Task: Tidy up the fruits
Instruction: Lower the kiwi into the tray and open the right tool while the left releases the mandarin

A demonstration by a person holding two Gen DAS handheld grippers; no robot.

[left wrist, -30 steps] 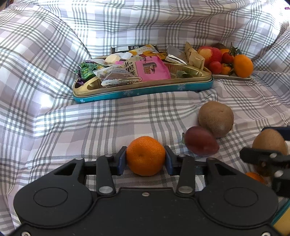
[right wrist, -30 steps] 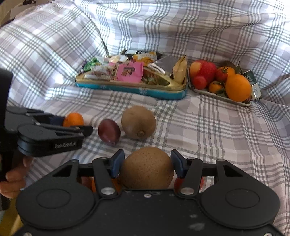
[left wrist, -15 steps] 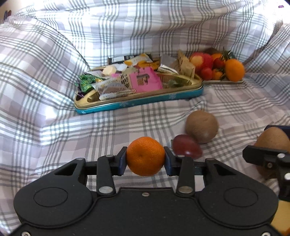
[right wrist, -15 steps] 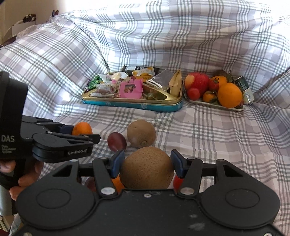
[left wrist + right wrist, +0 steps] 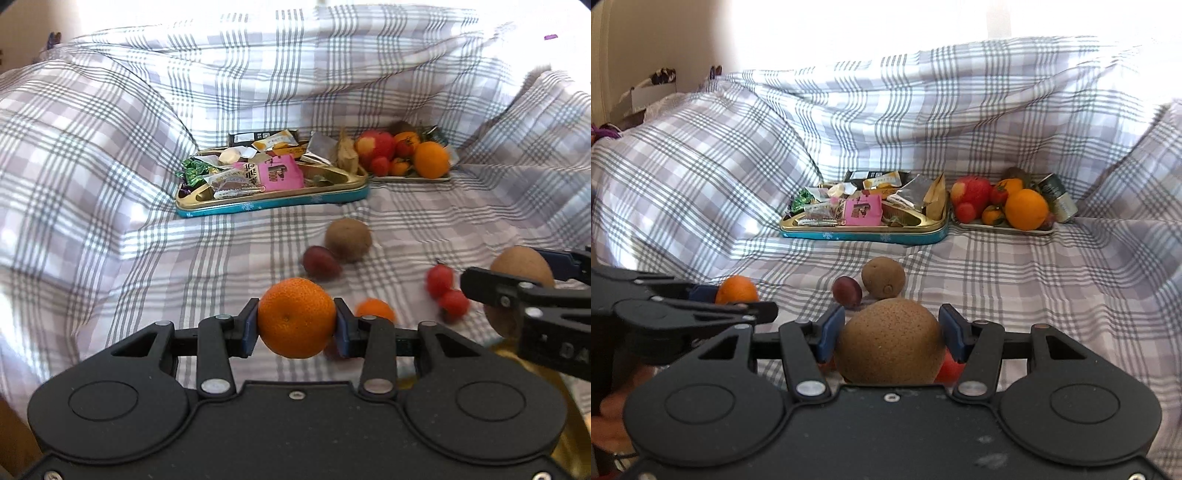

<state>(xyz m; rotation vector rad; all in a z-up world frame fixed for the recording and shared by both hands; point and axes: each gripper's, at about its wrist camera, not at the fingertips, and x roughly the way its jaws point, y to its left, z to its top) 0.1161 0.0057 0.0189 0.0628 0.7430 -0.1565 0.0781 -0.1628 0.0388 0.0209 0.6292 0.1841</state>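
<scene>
Two grippers, two fruits in the air. The left gripper (image 5: 296,325) has its blue pads squeezed onto a small mandarin (image 5: 296,317), its jaws having just been closing a touch with the fruit between them, and the right gripper (image 5: 890,338) is clamped on a big brown kiwi (image 5: 889,341). Both fruits are off the checked sheet (image 5: 110,240). From the right wrist view you can see the left one off to the side with the mandarin, a bit of hand under it. Down on the sheet another kiwi (image 5: 348,239) sits touching or just beside a dark red plum (image 5: 320,261), plus a second little mandarin (image 5: 375,308) and a couple of red cherry tomatoes (image 5: 447,290) near the grippers. Further back is a gold tin with a teal rim (image 5: 864,232) stuffed with snack packets, and right beside it a flat tray (image 5: 1004,229) piled with an apple (image 5: 971,192), an orange (image 5: 1026,208) and small red fruits. A green can (image 5: 1058,197) leans at the tray's far corner.
</scene>
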